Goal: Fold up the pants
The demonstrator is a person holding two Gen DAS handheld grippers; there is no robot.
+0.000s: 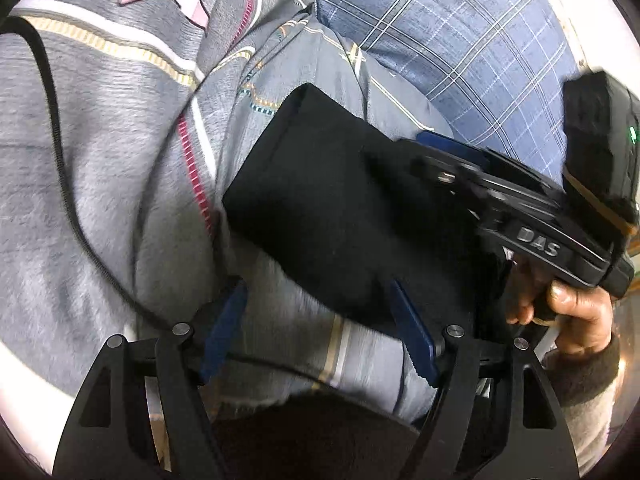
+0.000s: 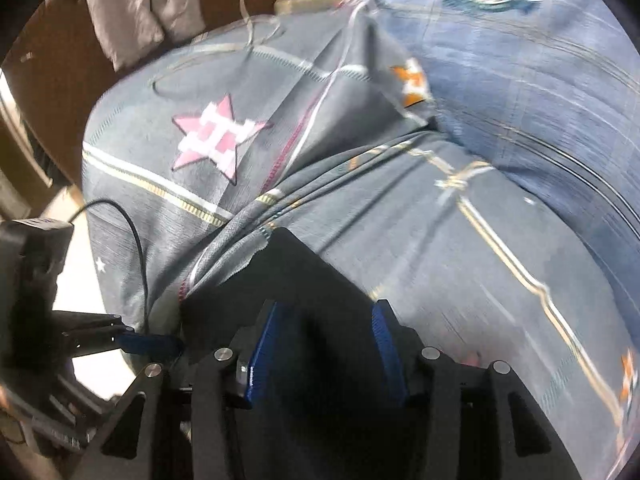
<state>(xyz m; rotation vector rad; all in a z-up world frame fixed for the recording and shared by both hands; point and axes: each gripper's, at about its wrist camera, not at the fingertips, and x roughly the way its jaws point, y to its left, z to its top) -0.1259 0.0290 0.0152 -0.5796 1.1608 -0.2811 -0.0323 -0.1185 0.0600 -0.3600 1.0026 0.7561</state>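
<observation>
The black pants (image 1: 320, 208) lie folded into a compact rectangle on a grey patterned bedsheet (image 1: 100, 160). My left gripper (image 1: 320, 332) is open just above the sheet, at the near edge of the pants, with its blue fingers (image 1: 224, 320) spread apart. My right gripper (image 2: 326, 344) is open with the black pants (image 2: 296, 276) under and between its blue fingers (image 2: 264, 348). In the left wrist view the right gripper (image 1: 448, 152) rests on the far right side of the pants, held by a hand (image 1: 560, 308).
A blue checked pillow (image 1: 460, 40) lies beyond the pants. A black cable (image 1: 56, 140) runs across the sheet at the left. The bed's left edge and pale floor (image 2: 80, 264) show in the right wrist view, with a wooden wall (image 2: 224, 0) behind.
</observation>
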